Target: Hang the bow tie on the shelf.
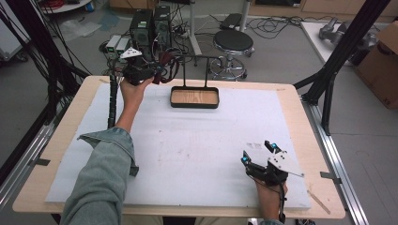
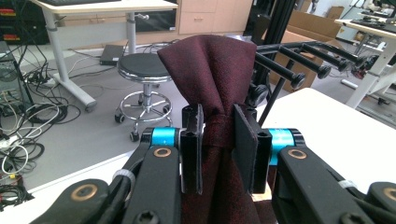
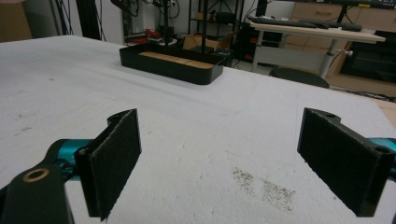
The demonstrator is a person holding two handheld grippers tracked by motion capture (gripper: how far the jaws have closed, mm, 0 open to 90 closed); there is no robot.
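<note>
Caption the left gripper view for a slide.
Left gripper clamped on a bunched dark red cloth, a black peg rack just beyond.

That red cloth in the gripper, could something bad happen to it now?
Maybe. The left gripper pinches the dark red cloth only at a narrow bunched band, so it might slip out if tugged. It hangs close to the black rack pegs, so a fold could snag or miss the peg. It is also near the far table edge, so if it drops it may land on the floor, with the right gripper far off.
</note>
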